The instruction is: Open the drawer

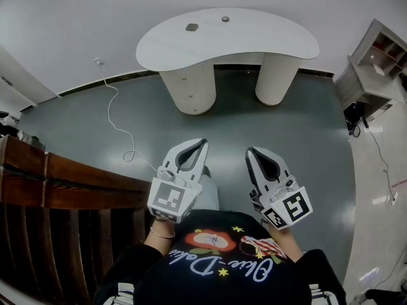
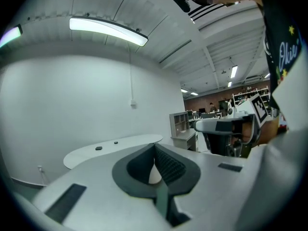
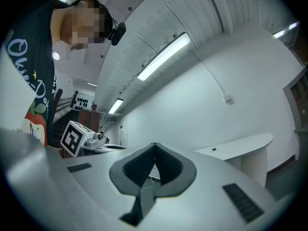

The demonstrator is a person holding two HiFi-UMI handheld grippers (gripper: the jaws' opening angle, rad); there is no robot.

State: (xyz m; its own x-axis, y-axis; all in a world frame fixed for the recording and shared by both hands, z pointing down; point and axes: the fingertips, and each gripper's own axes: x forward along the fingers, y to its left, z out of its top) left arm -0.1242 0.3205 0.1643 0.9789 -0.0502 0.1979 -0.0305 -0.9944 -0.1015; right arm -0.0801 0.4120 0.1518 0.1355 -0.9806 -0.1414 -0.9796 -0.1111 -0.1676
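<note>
We see a white curved table [image 1: 267,40] on a drawer pedestal [image 1: 189,89] and a plain pedestal [image 1: 275,80], a square grey piece [image 1: 191,27] and a round grey piece [image 1: 225,19] on its top, a white cable [image 1: 109,110] on the grey floor [image 1: 286,138].

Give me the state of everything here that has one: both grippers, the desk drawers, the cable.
left gripper: shut, empty, well short of the desk.
right gripper: shut, empty.
drawers: look closed, fronts flush.
cable: slack, lying loose on the floor.
</note>
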